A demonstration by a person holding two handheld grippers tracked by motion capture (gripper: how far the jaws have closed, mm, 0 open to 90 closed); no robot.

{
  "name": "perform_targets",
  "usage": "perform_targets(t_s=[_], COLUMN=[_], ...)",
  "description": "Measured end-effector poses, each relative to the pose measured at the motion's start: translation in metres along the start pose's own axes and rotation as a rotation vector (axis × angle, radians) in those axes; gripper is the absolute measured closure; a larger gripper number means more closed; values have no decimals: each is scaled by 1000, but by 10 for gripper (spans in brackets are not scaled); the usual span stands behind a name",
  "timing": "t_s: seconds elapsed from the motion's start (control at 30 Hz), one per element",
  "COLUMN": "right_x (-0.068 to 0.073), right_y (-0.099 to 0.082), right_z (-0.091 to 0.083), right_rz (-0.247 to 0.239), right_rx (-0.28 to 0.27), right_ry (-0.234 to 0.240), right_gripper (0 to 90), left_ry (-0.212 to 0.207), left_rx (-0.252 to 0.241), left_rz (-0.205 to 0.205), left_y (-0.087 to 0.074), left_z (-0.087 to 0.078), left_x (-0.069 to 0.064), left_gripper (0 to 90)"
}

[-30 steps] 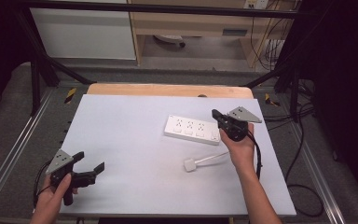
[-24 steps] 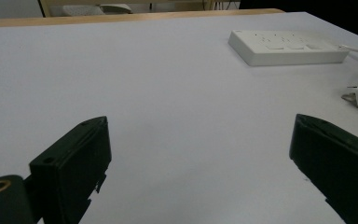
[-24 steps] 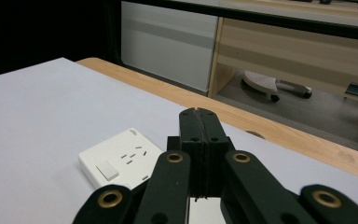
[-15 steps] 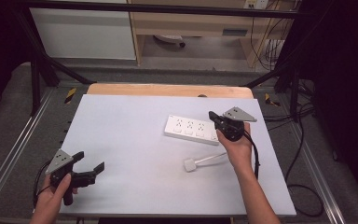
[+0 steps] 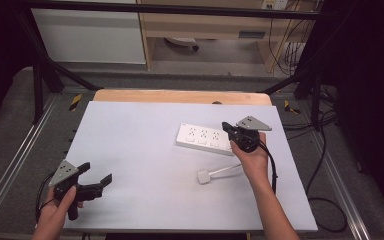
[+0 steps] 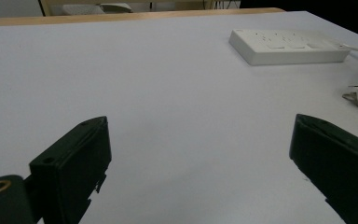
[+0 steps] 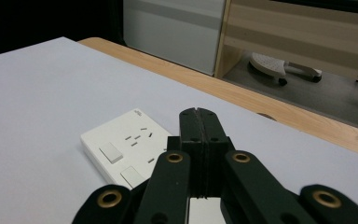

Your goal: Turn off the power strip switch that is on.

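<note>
The white power strip (image 5: 205, 139) lies on the right half of the surface (image 5: 145, 150), its near end right under the right tongs (image 5: 228, 128), whose jaws are pressed together on nothing, while the left tongs (image 5: 97, 177), jaws wide apart, rest well away at the near left corner.

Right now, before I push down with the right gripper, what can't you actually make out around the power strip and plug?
- Whether the shut right gripper touches the power strip: high view, the hand and gripper body cover that end; right gripper view, its own jaws hide the surface below.
- Switch positions: too small in every view.
- Plug pins: tiny in the high view, cut by the edge in the left gripper view.
</note>
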State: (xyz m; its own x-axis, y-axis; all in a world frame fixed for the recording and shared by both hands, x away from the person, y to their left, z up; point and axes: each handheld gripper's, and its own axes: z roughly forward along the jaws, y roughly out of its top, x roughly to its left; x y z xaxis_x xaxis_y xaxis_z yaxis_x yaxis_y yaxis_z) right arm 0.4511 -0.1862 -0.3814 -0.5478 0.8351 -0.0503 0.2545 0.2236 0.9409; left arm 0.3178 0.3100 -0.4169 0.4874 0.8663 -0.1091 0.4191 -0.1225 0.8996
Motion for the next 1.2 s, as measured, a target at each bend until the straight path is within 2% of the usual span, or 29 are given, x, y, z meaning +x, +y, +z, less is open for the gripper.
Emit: perform_targets(t_s=[0.3,0.6,0.73,1.2], right_x=[3,3,4,5], right_y=[-6,-10,-13,-24], right_z=[3,8,8,17], right_rz=[-3,-4,10,14], right_rx=[27,44,48,119], right_ry=[17,16,31,26], right_gripper=[900,900,900,900], left_ry=[-2,-6,-9,-8], left_rx=[-1,-4,4,9], left_rz=[8,5,10,12], left_y=[1,0,0,0], left_z=[1,1,1,1], left_x=[-2,-1,-2,-2], left_gripper=[53,53,52,53])
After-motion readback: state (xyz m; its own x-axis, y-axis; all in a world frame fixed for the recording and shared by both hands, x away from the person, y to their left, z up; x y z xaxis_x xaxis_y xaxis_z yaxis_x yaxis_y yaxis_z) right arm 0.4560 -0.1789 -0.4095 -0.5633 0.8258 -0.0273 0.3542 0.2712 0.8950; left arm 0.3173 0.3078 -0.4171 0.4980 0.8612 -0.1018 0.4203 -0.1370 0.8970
